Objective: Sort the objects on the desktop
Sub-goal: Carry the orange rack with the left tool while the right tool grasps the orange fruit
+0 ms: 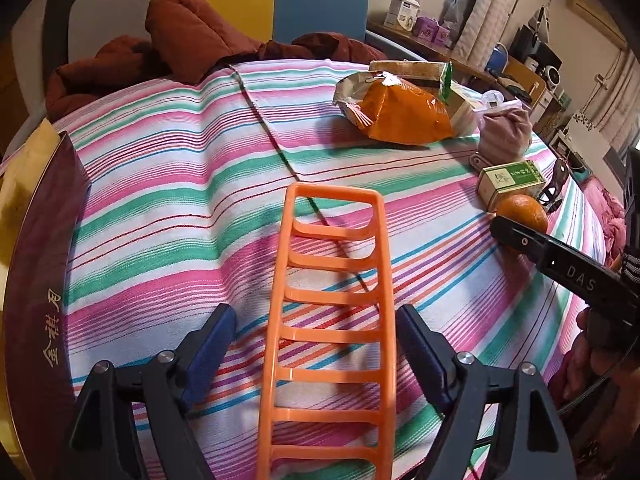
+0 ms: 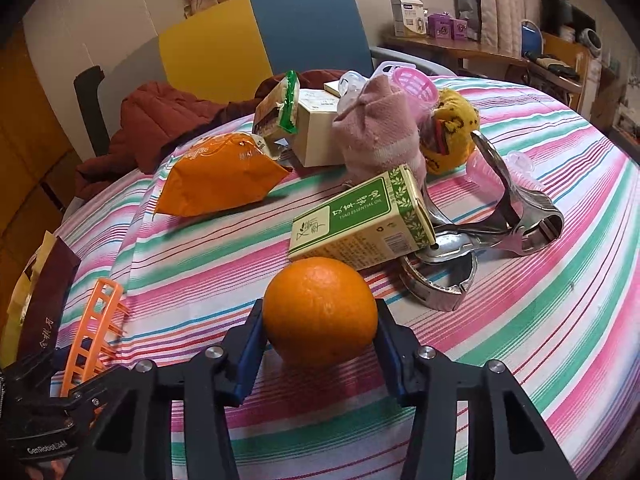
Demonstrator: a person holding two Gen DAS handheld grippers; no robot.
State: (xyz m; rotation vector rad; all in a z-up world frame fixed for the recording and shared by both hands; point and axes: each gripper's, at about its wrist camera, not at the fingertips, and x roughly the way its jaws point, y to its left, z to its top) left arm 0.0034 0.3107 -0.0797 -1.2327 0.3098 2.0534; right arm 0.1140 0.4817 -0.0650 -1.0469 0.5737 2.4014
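A lived-in room of a home. Ahead of the fingers a round table under a striped cloth (image 2: 520, 240) carries household odds and ends: a snack bag (image 2: 216, 184), rolled socks (image 2: 372, 132), a metal juicer (image 2: 500, 216). Beyond it a quilted coat (image 1: 192, 40) lies over a chair, and a side shelf (image 2: 460, 50) holds small boxes beneath a curtained window.

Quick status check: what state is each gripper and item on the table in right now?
Left hand-held gripper: open, pads clear of rack.
Orange plastic rack: lying between the open jaws.
Right hand-held gripper: shut on orange.
Orange: gripped, on the cloth.
Green box: lying tilted.
Orange snack bag: lying flat.
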